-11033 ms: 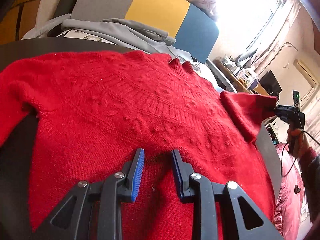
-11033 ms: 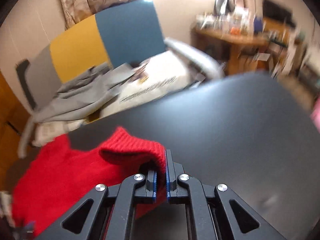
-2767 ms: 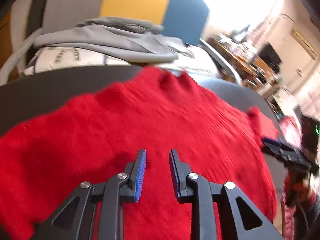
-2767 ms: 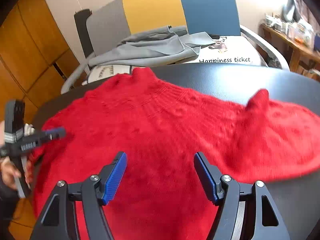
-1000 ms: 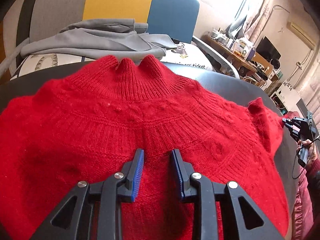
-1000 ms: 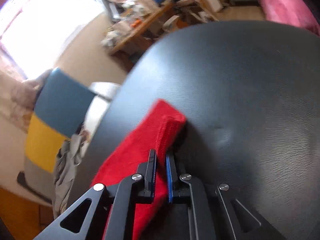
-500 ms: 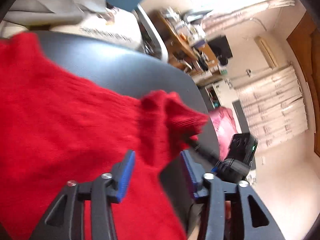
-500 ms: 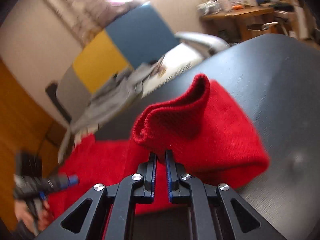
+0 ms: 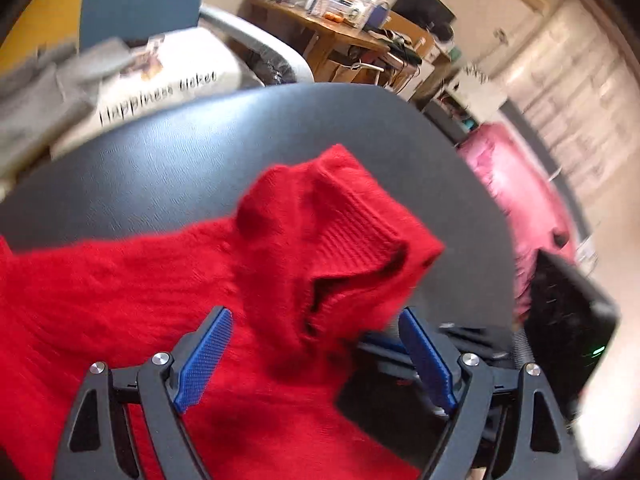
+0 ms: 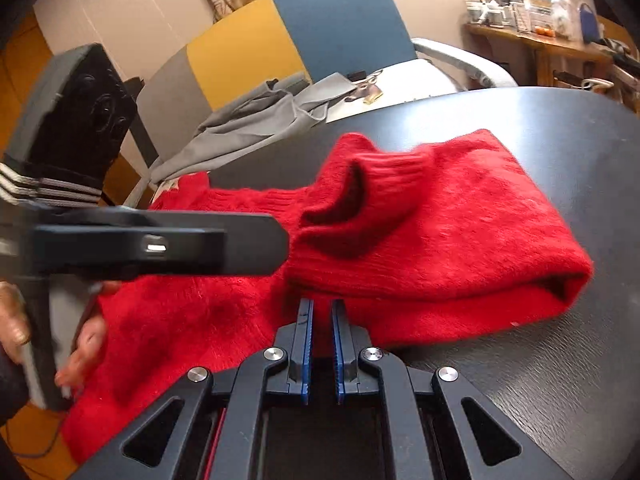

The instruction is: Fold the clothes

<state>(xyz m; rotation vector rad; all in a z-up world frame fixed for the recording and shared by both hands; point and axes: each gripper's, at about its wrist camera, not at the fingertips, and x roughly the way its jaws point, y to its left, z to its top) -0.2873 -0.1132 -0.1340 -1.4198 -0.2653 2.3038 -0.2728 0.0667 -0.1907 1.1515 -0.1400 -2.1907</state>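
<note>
The right gripper [image 10: 321, 322] had its blue pads nearly together, pinching the edge of the red sweater [image 10: 420, 232], whose sleeve lay folded just ahead of them on the dark table [image 10: 560, 360]. The left gripper [image 9: 320, 354] was opening wide, the sleeve's cuff bunched between its pads, untouched.

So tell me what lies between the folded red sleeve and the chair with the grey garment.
Bare dark tabletop; nothing sits between the red sleeve and the chair holding the grey garment, as the right wrist view shows.
</note>
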